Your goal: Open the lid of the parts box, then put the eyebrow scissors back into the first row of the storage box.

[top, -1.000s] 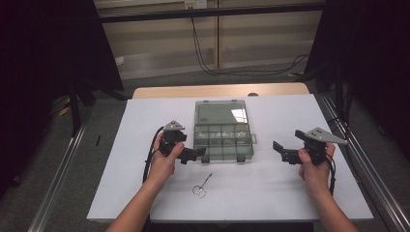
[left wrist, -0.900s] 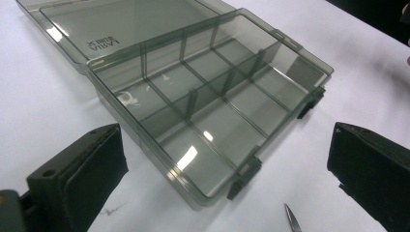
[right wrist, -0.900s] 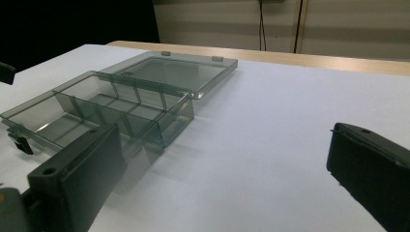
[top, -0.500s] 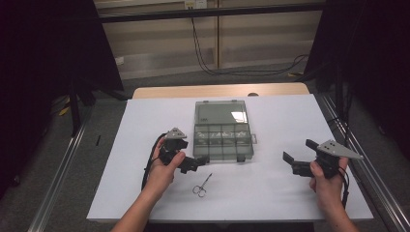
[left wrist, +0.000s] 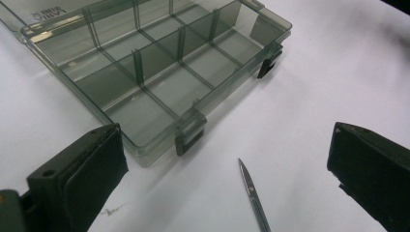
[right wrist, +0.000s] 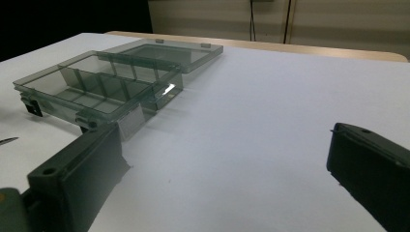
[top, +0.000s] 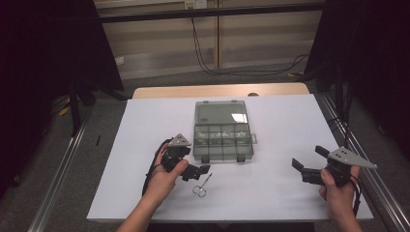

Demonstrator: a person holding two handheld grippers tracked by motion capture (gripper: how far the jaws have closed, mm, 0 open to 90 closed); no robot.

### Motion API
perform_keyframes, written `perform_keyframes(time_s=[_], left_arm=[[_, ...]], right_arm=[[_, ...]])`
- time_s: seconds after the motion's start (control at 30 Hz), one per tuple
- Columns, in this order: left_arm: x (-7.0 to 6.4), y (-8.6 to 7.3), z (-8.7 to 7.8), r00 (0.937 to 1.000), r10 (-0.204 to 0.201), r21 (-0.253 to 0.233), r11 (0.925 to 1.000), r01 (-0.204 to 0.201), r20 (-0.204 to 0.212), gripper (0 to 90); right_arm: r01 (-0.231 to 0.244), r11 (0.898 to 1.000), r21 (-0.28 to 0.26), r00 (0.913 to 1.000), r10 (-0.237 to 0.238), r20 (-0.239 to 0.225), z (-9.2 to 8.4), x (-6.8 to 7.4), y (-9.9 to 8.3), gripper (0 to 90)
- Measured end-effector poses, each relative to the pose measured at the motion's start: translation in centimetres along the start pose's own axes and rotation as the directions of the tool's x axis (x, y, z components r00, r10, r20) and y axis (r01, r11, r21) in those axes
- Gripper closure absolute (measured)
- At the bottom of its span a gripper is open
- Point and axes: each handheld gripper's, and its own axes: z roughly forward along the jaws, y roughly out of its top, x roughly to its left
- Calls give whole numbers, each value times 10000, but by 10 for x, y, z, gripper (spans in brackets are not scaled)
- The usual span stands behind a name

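Observation:
A smoky clear compartment box (top: 223, 141) lies open mid-table, its lid (top: 220, 112) flat behind it and its compartments bare. Small metal scissors (top: 200, 185) lie just in front of its near-left corner. My left gripper (top: 199, 170) is open, hovering beside the scissors and pointing right. In the left gripper view the open gripper (left wrist: 225, 145) frames the box's front latch (left wrist: 189, 135) and a scissor blade (left wrist: 254, 198). My right gripper (top: 308, 159) is open near the table's right edge, far from the box. The right gripper view looks between the open gripper (right wrist: 222, 145) across bare table to the box (right wrist: 96, 89).
The white table top (top: 145, 125) ends close behind the hands at the near edge. A wooden strip (top: 217, 90) runs along the far edge. Metal rails (top: 353, 145) flank both sides, with dark surroundings beyond.
The right gripper has drawn back to the right and toward the near edge, away from the box. The left gripper has shifted nearer, down beside the scissors.

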Motion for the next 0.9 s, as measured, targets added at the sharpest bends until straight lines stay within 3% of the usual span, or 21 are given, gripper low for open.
perform_keyframes(time_s=[0.37, 0.43, 0.53, 0.67, 0.73, 0.9], left_arm=[[-15, -6, 6, 9997, 231, 432, 9988, -229, -50, 9], [-15, -7, 8, 9995, 207, 485, 9986, -217, 217, 12], [-20, -7, 10, 9994, 173, 657, 9977, -192, 289, 29], [-28, -5, 12, 9988, 309, 939, 9952, -272, -375, 51], [-28, -4, 12, 9997, 184, 1114, 9936, -163, -177, 65], [-28, -5, 12, 9998, 28, 1234, 9924, -4, -190, 144]], right_arm=[[134, 9995, -285, 9996, -141, -252, -7, -2, 1, 0], [132, 9995, -296, 9996, -139, -241, -7, -2, 1, 0], [65, 9996, -265, 9997, -71, -229, -8, -2, 0, 0], [10, 9996, -288, 9998, -16, -186, -8, -4, 0, 0], [-46, 9996, -296, 9998, 41, -182, -9, -4, 0, 0], [-6, 9998, -214, 9999, 3, -148, -10, -6, -3, 0]])
